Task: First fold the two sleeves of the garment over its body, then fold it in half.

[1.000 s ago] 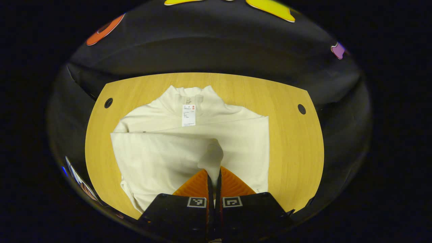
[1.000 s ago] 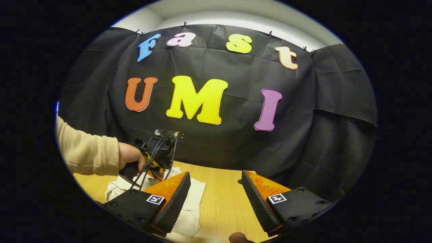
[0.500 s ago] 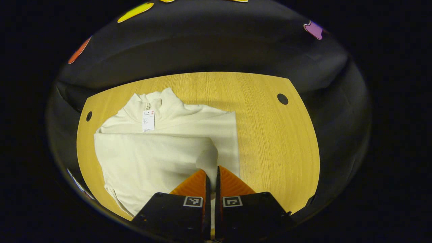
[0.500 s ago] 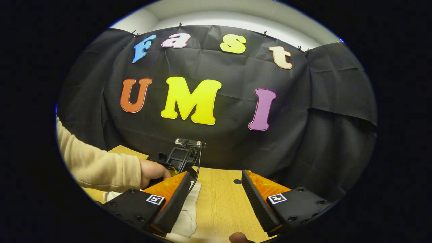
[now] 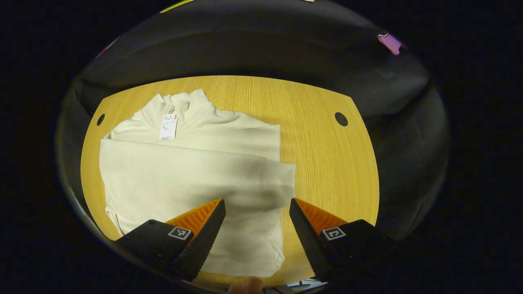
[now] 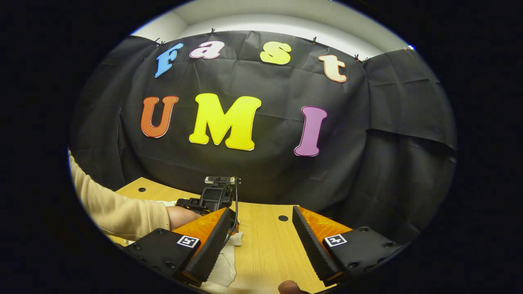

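Directly below left gripper (image 5: 256,212): garment (image 5: 192,179).

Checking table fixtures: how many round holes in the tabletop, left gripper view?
2. One hole at the far left corner beside the garment, one at the far right corner. The garment may hide others.

Cream garment (image 5: 192,171), white tag (image 5: 168,127), yellow wood-grain table (image 5: 327,163).

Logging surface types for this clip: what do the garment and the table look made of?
Garment: soft, matte off-white fabric, probably a knit; it drapes and creases at its folds. Table: light wood or wood-look laminate; fine straight grain lines, smooth low-sheen top. Which of the two cannot be told.
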